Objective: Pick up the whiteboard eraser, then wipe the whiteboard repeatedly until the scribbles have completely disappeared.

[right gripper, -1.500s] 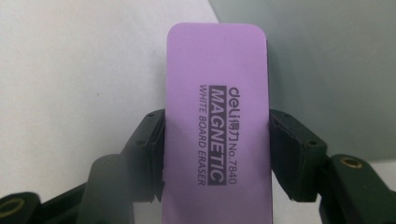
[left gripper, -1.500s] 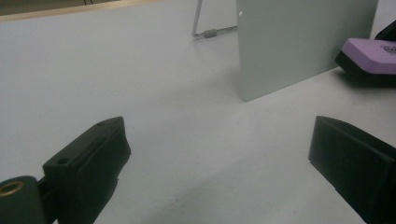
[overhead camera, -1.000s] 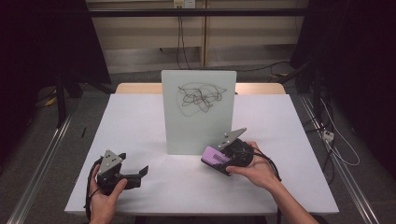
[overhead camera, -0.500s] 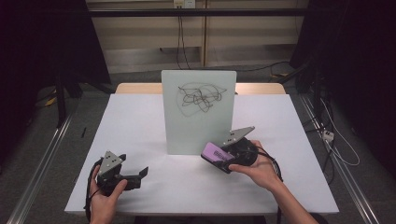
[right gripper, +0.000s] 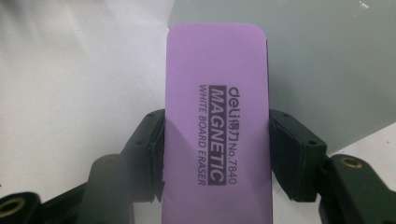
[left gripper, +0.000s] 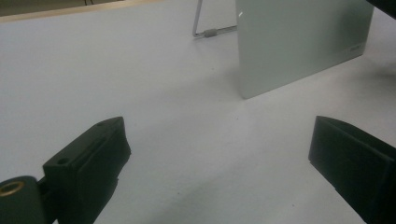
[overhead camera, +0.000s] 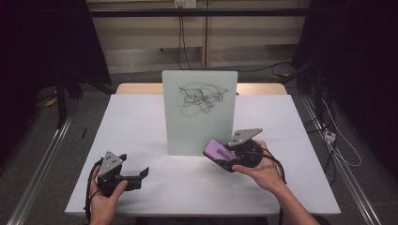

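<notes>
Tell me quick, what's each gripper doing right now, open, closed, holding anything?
Left gripper: open, holding nothing, low over the table.
Right gripper: closed on the purple whiteboard eraser, near the whiteboard.

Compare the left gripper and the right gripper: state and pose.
The left gripper is open and holds nothing; the right gripper is shut on the purple whiteboard eraser. The left sits low near the white table's front edge; the right is raised before the scribbled upright whiteboard. Both are hand-held, black, with grey plates.
</notes>
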{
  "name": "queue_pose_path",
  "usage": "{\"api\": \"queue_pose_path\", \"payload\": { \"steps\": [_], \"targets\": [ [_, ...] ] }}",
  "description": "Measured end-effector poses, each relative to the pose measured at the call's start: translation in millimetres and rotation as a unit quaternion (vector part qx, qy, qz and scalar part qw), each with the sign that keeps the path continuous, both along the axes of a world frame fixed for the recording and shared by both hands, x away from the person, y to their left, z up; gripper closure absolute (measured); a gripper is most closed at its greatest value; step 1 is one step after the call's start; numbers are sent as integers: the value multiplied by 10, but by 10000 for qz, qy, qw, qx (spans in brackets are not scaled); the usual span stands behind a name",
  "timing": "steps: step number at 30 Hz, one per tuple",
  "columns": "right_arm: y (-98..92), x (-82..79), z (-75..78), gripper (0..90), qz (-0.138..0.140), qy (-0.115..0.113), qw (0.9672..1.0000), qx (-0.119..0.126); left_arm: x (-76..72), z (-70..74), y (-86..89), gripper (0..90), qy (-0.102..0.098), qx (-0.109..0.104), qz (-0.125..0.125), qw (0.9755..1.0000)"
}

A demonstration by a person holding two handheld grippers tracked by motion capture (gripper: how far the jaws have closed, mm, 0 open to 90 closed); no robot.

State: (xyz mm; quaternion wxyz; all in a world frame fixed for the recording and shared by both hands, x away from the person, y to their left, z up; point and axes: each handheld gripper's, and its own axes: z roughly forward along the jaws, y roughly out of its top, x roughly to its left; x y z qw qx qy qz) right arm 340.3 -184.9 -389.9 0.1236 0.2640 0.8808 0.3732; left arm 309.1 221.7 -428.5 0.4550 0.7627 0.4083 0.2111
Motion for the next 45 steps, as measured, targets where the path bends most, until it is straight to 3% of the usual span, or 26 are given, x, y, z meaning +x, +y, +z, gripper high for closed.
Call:
{"api": "queue_pose_path", "payload": {
  "steps": [13,19,28,39,41,45],
  "targets": [
    [-73,-19,155,415,-196,-456,9981,352,39,-23,-11,51,11,26,7,10000],
    [-88,-34,190,415,-250,-569,9972,416,50,-29,-37,51,67,31,-97,9999],
    [-88,-53,263,414,-343,-890,9943,474,65,-29,-24,51,73,28,-50,10000],
    [-66,-12,412,415,-460,-1298,9886,603,34,-10,3,51,-4,32,47,10000],
    [-50,8,429,414,-393,-1236,9895,643,23,-4,6,51,-12,27,61,10000],
    [-8,29,479,414,-395,-1348,9882,608,35,-13,9,51,13,36,71,10000]
  ]
}}
